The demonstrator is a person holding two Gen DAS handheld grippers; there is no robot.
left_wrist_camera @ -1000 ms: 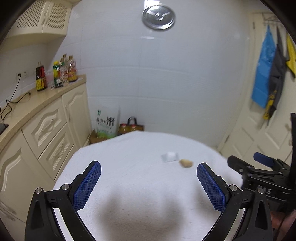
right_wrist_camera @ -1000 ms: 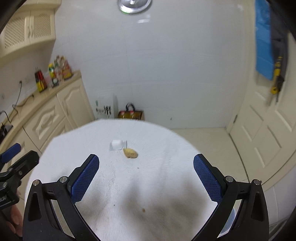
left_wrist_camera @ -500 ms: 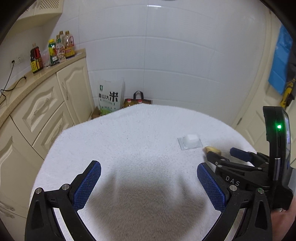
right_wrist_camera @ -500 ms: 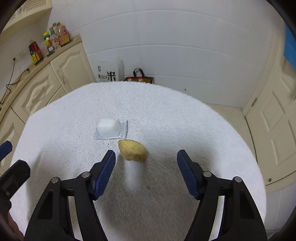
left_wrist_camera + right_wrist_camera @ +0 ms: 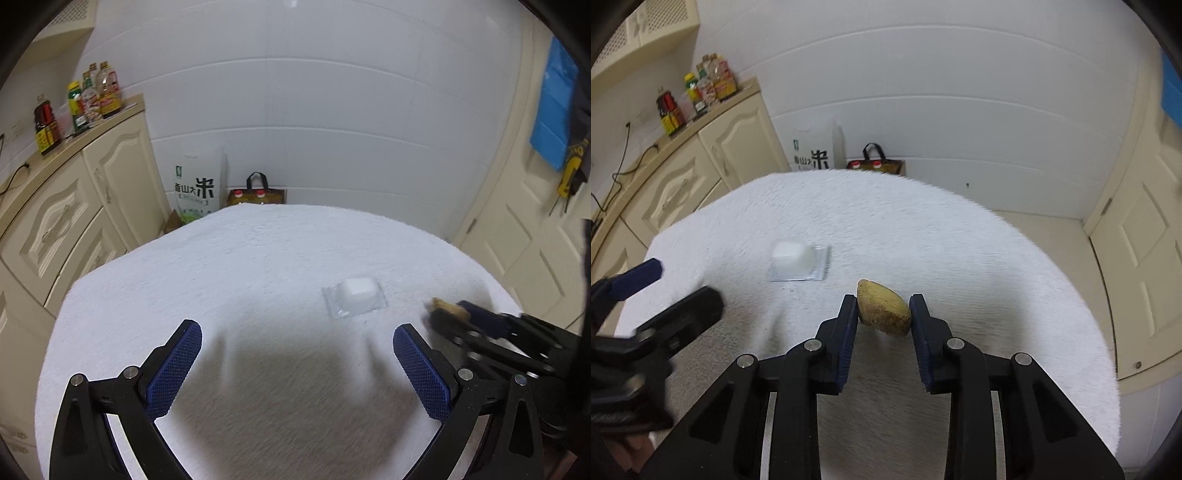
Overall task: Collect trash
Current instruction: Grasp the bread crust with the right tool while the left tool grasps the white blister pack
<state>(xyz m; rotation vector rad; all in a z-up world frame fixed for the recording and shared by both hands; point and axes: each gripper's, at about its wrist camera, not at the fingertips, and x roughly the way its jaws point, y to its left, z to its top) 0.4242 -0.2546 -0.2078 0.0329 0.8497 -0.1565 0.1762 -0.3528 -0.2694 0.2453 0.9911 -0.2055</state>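
Kitchen, white bench.
My right jaws just closed onto the scrap; left wide, empty; packet remains.

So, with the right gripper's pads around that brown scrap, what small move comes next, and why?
Probably lift the right gripper straight up. Its jaws have just been closing and both pads now press the brown, lumpy food scrap, which sits on the white fluffy tablecloth.
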